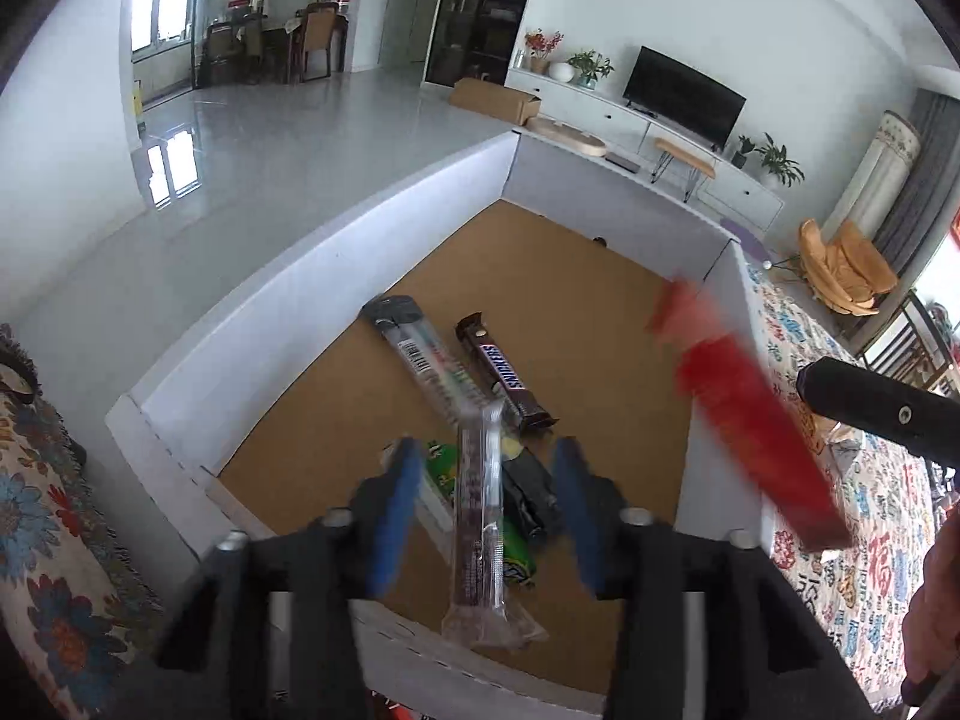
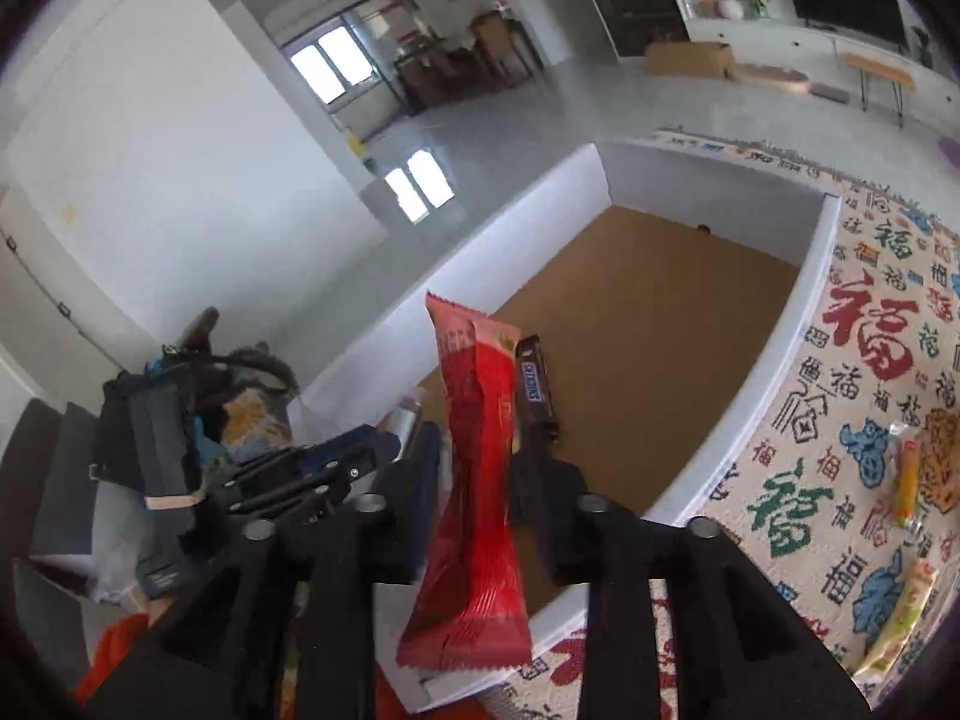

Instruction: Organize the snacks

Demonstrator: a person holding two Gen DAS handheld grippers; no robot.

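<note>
From the left wrist we see our left tool (image 1: 486,510) spread apart around a clear-wrapped snack (image 1: 480,516) above the white box (image 1: 312,276) holding a Snickers bar (image 1: 504,369).

From the right wrist, our right tool (image 2: 480,480) stands apart around a red packet (image 2: 474,480) over the box edge; whether it grips, we cannot tell.

Daylight fills the room, bright and even, coming from the far windows (image 1: 159,9), which blow out to white and throw glare patches on the glossy floor (image 1: 174,171). Shadows are soft. Both fisheye views bend straight walls and darken at the corners (a black vignette). In the left wrist view the red packet (image 1: 744,414) smears with motion blur; near fingers (image 1: 393,516) look soft.
</note>
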